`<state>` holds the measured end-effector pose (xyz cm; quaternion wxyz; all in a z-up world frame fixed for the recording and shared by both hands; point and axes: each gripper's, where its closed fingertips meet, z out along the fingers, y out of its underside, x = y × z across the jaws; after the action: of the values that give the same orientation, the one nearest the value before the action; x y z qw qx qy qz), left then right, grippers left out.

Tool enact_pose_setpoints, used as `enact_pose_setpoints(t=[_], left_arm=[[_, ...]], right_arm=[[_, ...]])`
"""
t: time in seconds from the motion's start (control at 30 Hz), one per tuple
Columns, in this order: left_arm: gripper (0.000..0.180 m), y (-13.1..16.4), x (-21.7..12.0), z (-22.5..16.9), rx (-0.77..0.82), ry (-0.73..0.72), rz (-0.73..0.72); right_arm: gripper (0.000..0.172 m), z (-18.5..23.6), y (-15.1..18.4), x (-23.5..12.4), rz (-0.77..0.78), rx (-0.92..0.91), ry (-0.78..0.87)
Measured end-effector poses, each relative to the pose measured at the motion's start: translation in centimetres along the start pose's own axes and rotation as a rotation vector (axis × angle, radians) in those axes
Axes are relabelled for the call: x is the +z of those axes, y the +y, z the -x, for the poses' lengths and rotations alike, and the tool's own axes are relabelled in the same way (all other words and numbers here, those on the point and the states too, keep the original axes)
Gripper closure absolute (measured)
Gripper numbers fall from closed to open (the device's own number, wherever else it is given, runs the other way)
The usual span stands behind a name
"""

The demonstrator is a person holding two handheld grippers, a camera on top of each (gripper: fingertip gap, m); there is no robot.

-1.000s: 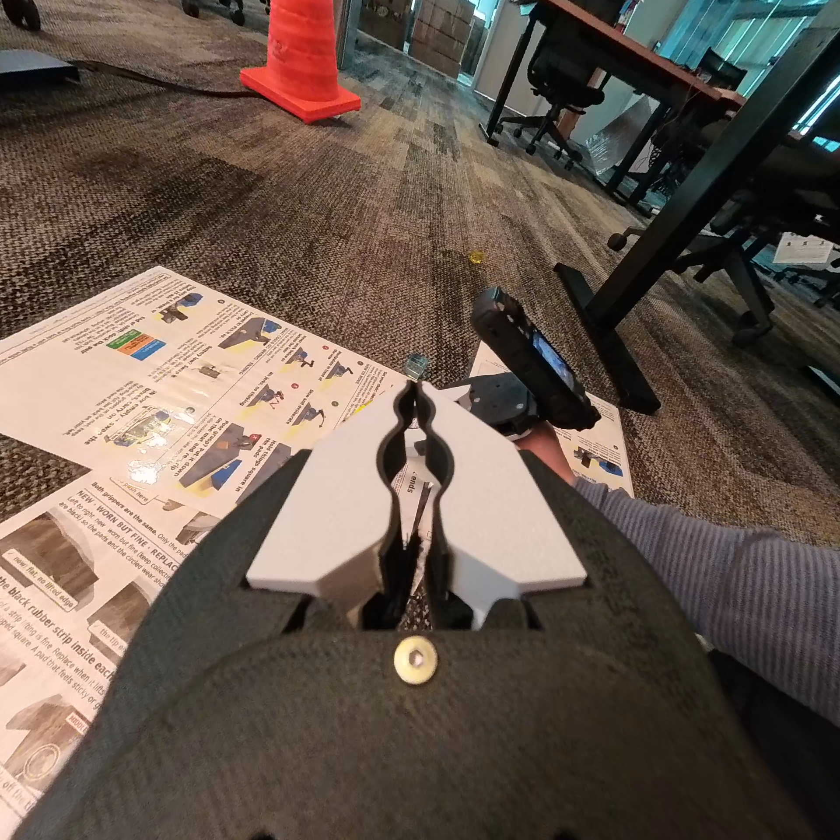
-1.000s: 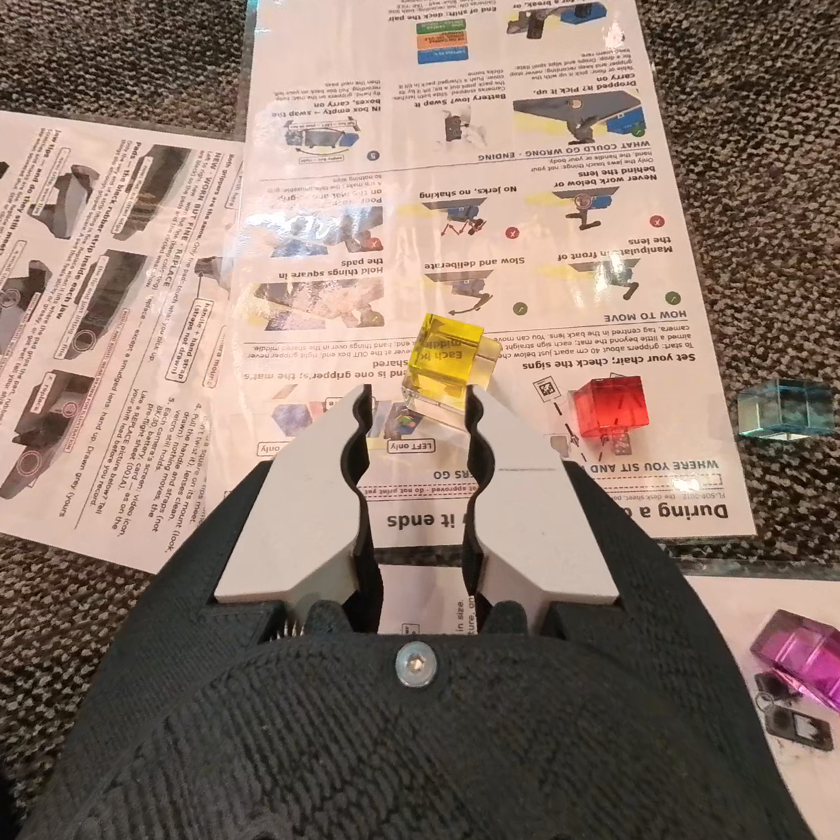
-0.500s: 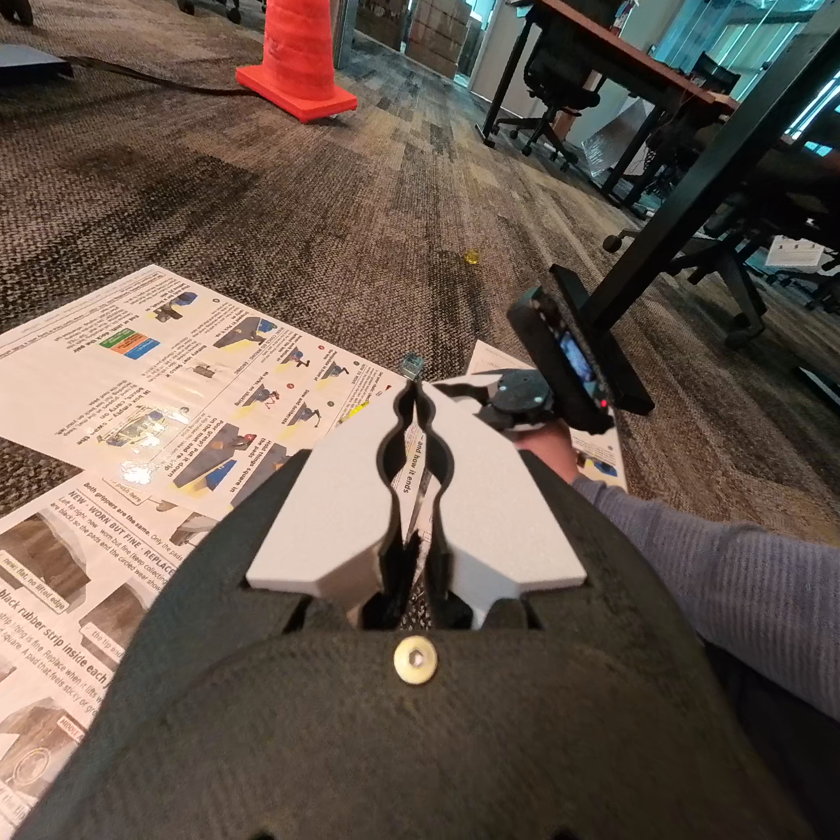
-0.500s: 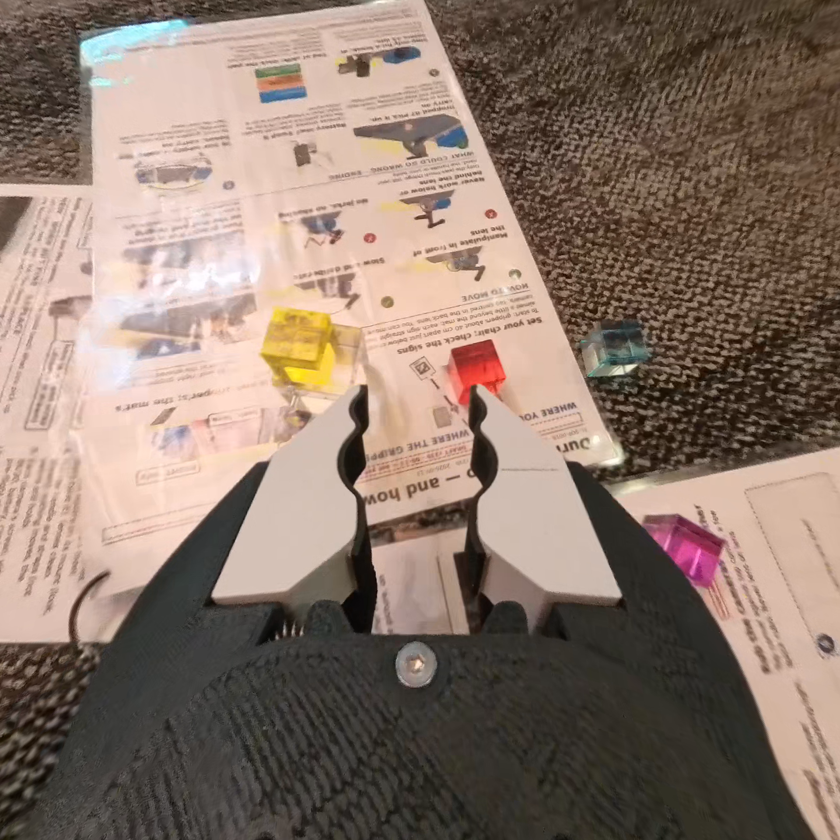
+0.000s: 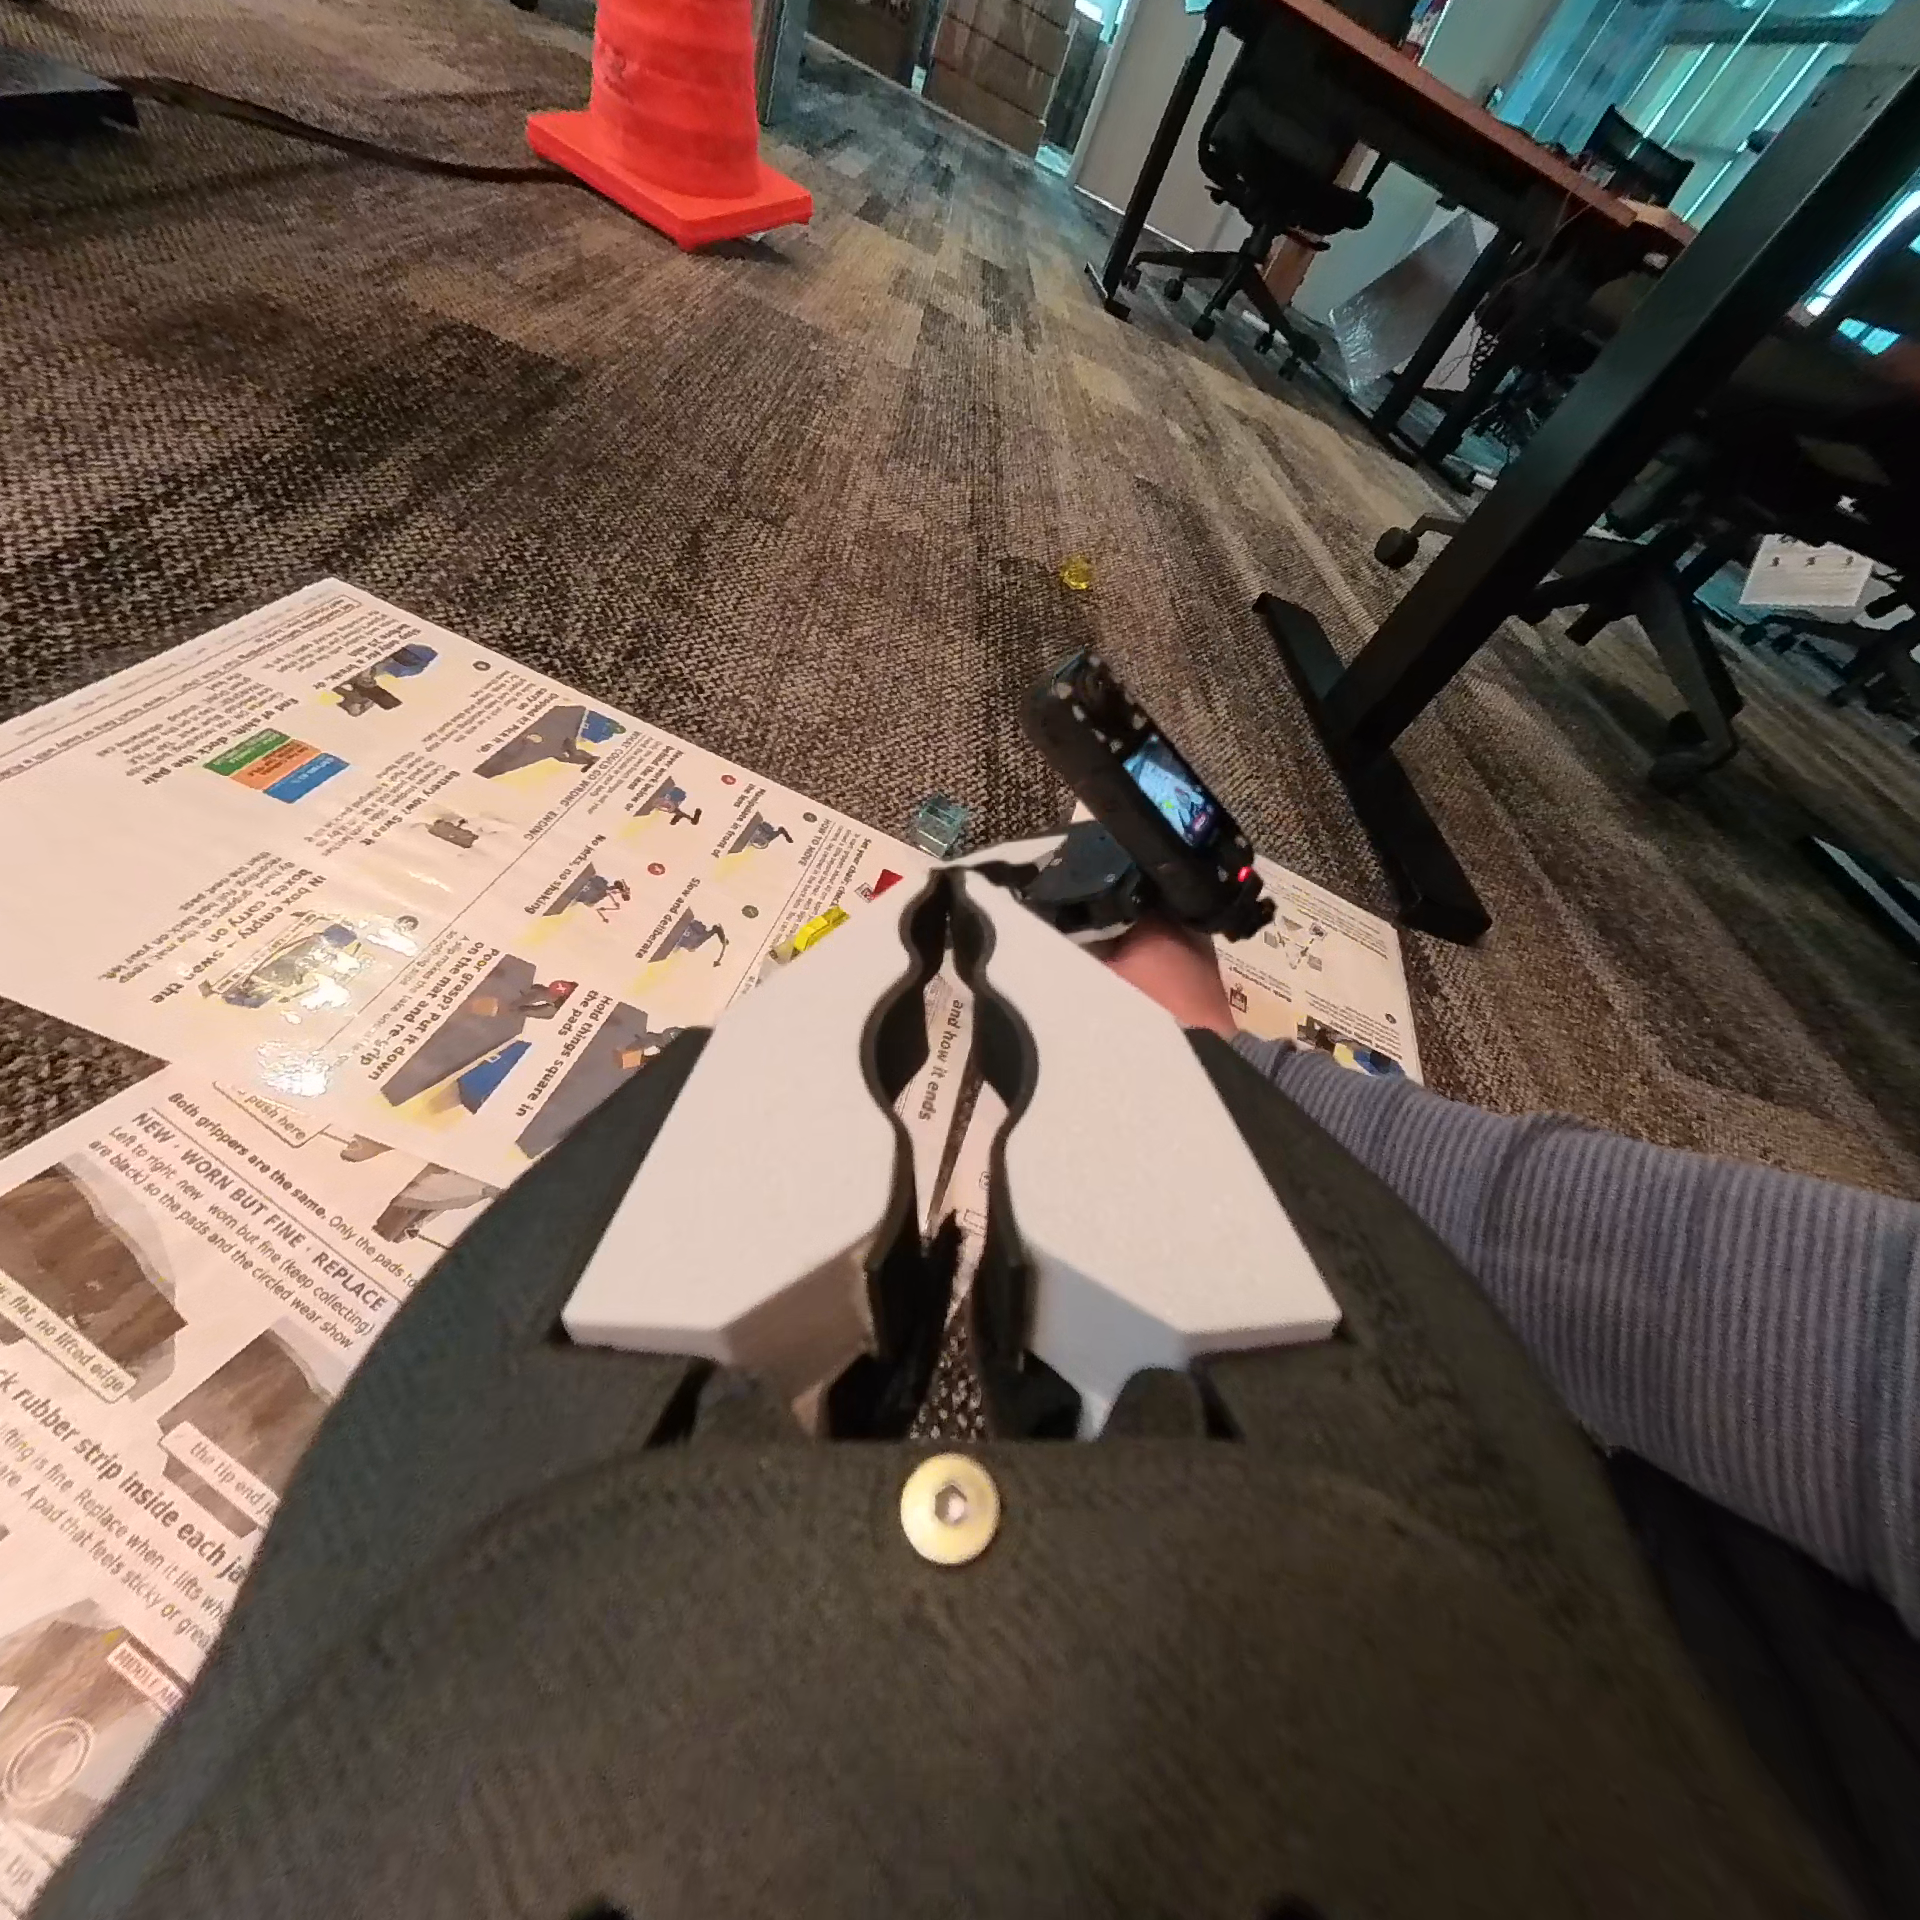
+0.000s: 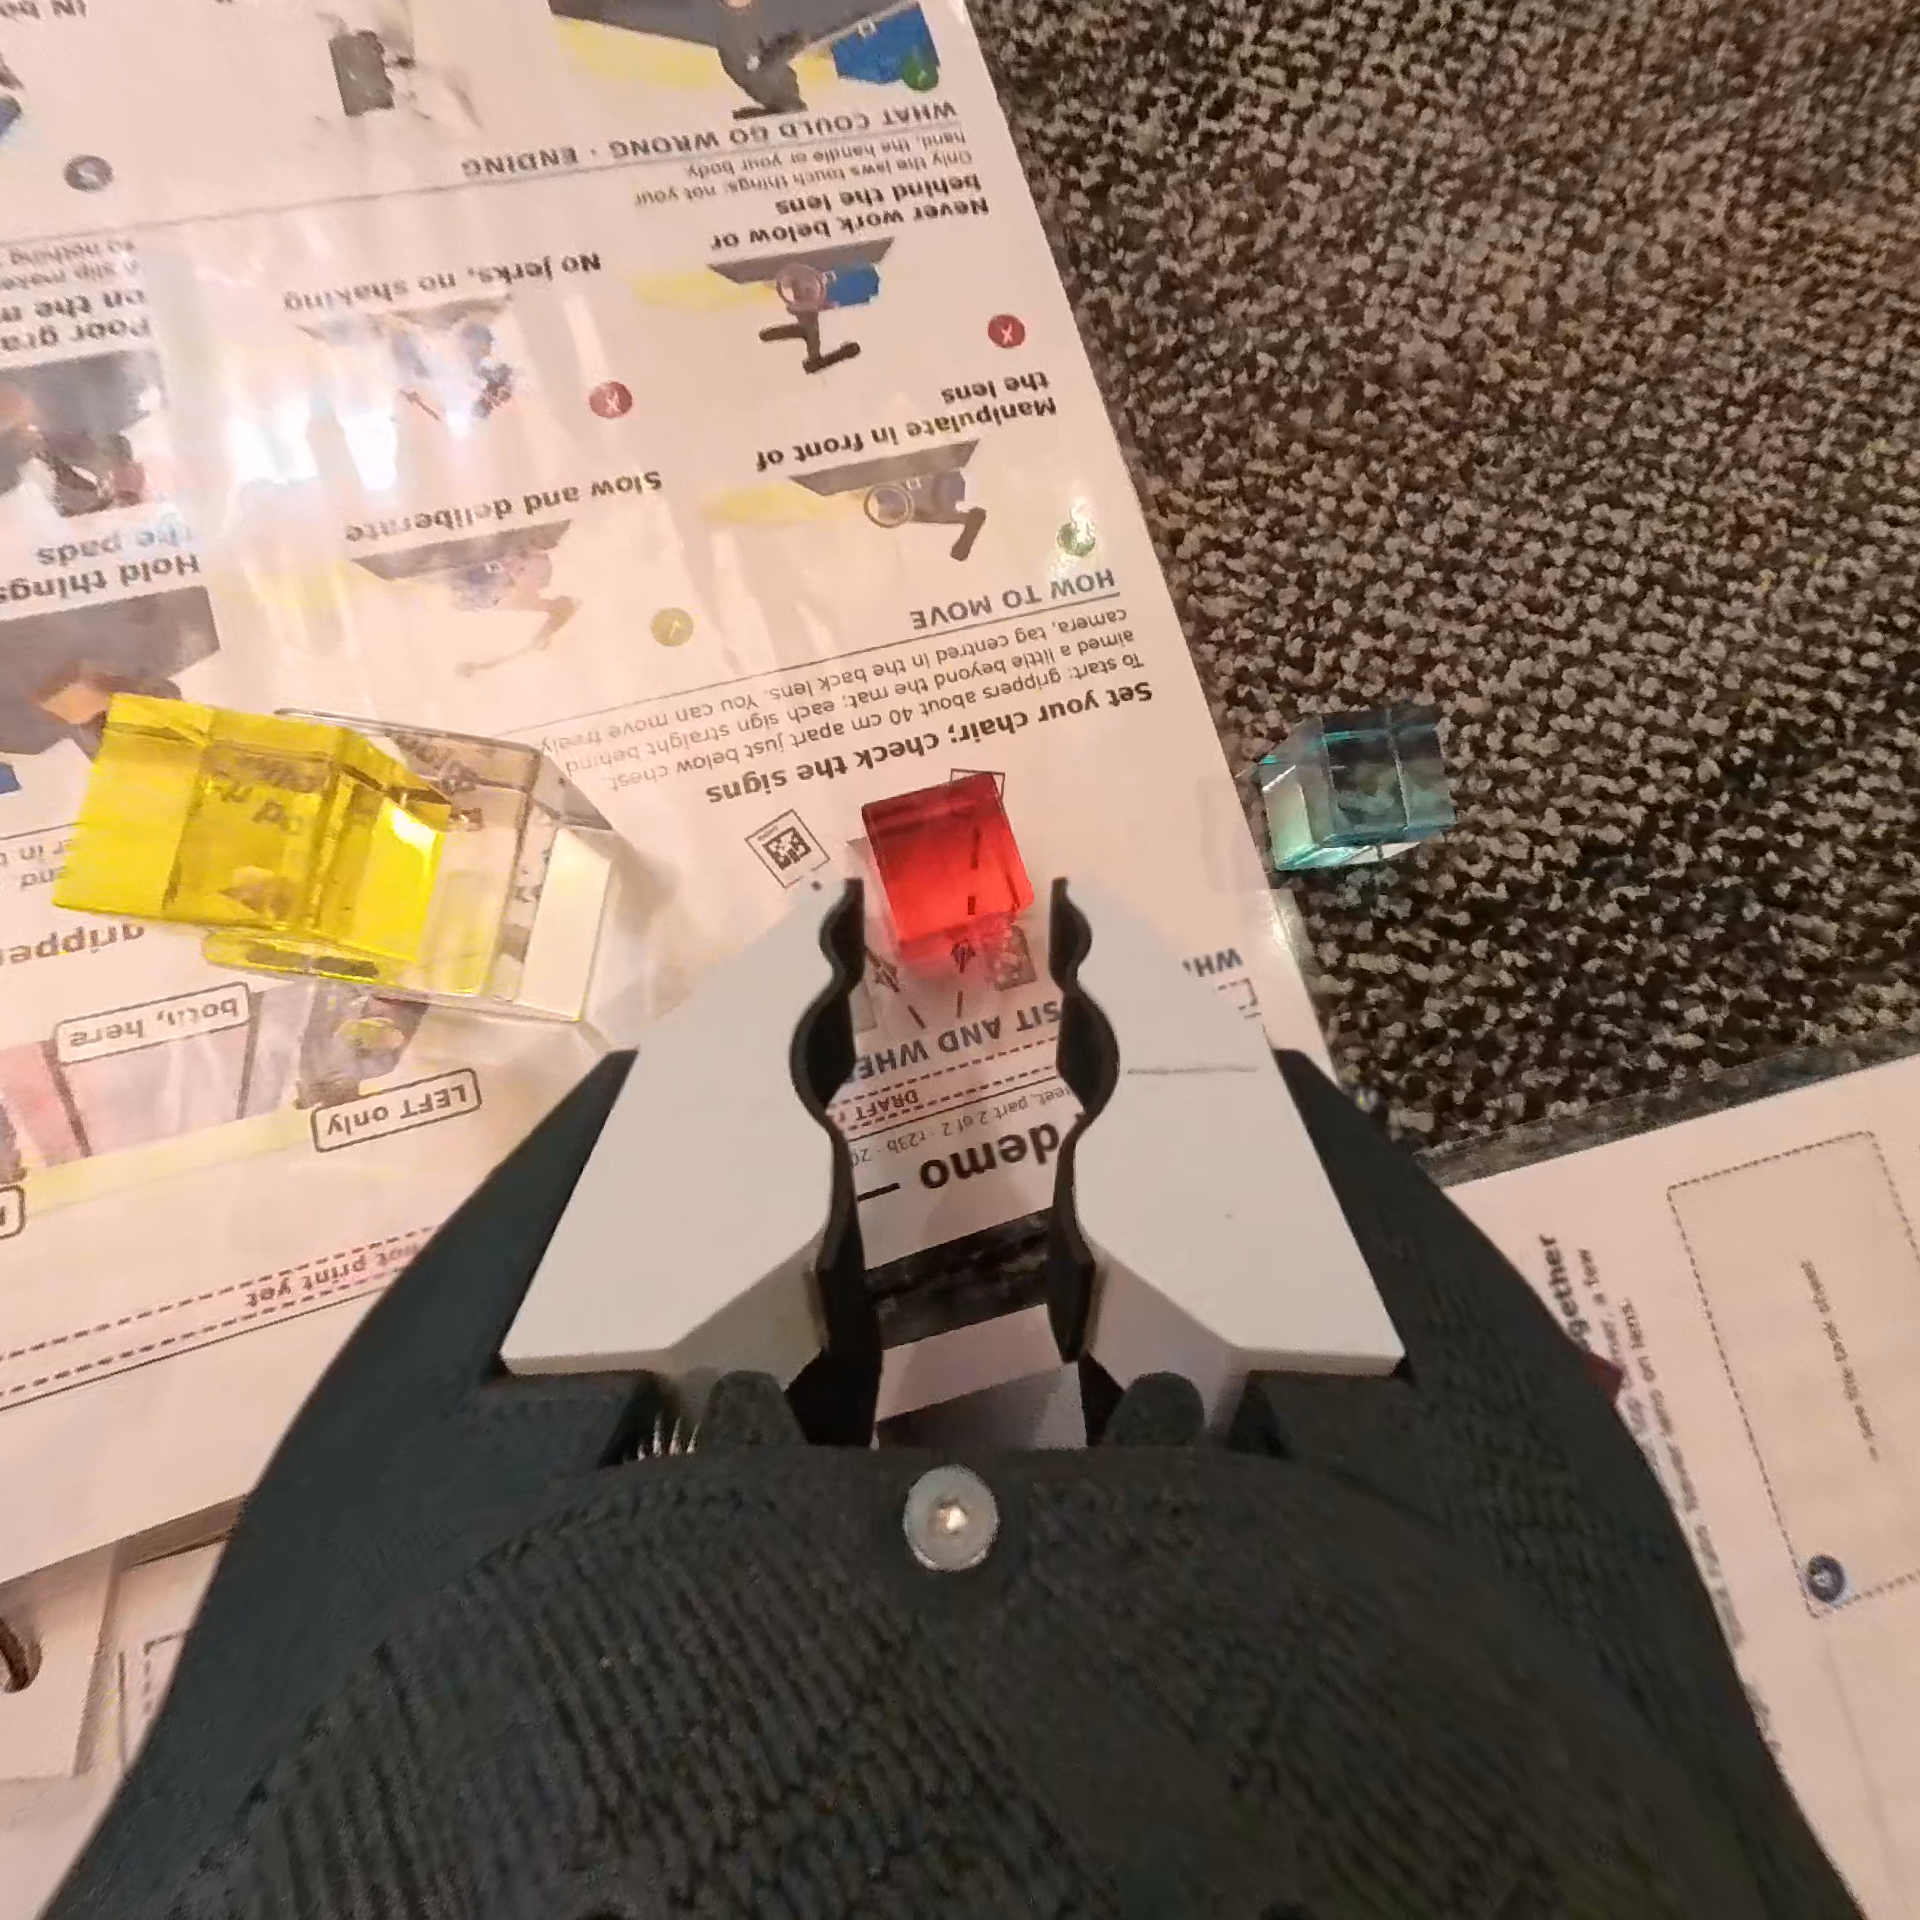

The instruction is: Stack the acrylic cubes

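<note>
the right hand-held gripper (image 6: 954, 894) hangs low over a laminated sheet (image 6: 727, 343) on the carpet (image 6: 1558, 364), its jaws narrowly apart. a red cube (image 6: 940, 868) sits on the sheet right at the fingertips, its near part between them, with a sliver of gap on each side, so neither pad presses on it. to the left of it, well apart, a yellow block (image 6: 260, 831) lies against a clear block (image 6: 520, 873), both on the same sheet. to the right, just off the sheet's edge, a pale blue cube (image 6: 1356, 784) rests on the carpet. another white sheet (image 6: 1714, 1351) lies at the lower right.

the left hand-held gripper (image 5: 948, 883) is held above the sheets with its fingertips shut together on nothing. past its tips the right one shows from behind, a dark body with a small lit screen (image 5: 1169, 790), gripped by a hand (image 5: 1164, 977) in a grey ribbed sleeve (image 5: 1610, 1247). farther off stand an orange cone (image 5: 675, 114), a black table leg (image 5: 1507, 582) and office chairs (image 5: 1278, 197). a small yellow bit (image 5: 1075, 569) lies alone on the carpet beyond.
</note>
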<state>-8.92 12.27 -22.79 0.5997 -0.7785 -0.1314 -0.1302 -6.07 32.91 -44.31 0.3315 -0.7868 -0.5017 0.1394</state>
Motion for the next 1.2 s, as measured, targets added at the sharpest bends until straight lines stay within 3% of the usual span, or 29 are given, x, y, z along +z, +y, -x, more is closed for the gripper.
enact_pose_setpoints(t=[0.27,0.4,0.53,0.83,1.2], left_arm=[[0.180,-0.2,-0.2,0.0,0.003,-0.005,-0.009],[0.180,-0.5,-0.4,0.1,-0.008,-0.005,-0.023],[0.180,-0.6,-0.5,0.0,-0.012,-0.001,-0.028],[0.180,-0.9,-0.7,0.3,-0.020,-0.008,-0.039],[0.180,-1.0,-0.7,0.2,-0.021,-0.005,-0.040]], right_arm=[[0.148,0.4,-1.1,-1.7,-0.036,0.054,-0.035],[0.148,2.8,-4.3,-5.4,-0.160,0.127,-0.165],[0.148,5.7,-5.3,-7.2,-0.144,0.069,-0.268],[0.148,7.5,-4.5,-6.9,-0.059,-0.071,-0.235],[0.144,7.7,-4.2,-6.2,-0.056,-0.098,-0.199]])
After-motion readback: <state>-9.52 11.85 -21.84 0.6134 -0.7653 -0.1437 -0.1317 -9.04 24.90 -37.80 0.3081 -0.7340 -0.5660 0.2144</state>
